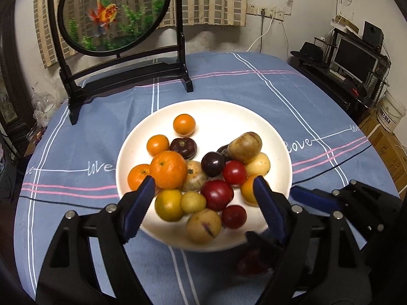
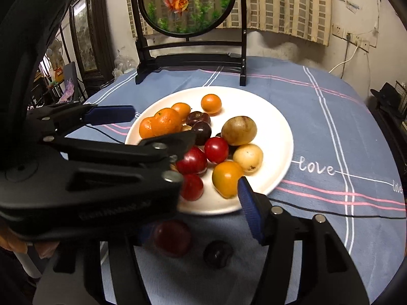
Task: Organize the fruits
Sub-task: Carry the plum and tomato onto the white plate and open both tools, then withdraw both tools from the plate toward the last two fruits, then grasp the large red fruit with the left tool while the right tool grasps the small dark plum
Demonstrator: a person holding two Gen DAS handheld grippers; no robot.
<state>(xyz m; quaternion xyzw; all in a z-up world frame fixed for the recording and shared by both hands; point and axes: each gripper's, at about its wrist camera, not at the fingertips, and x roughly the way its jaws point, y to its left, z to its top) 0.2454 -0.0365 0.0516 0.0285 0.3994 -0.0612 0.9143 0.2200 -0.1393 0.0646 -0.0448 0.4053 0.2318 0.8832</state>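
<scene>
Grippers: left gripper and right gripper both spread, empty
Done: plate piled with fruit
Left: two plums on cloth, 6 o'clock of plate

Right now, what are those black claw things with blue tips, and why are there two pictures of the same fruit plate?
They are tools a person holds, one in each hand. Each hand-held gripper has two fingers with blue pads and a small camera looking along them, so you get two pictures.

One picture is from the left hand-held gripper, the other from the right hand-held gripper. Both are open and hold nothing.

On the blue tablecloth sits a white plate piled with fruit: oranges, red plums and yellowish fruits. A red plum and a dark plum lie off the plate. Behind stands a goldfish screen.
</scene>
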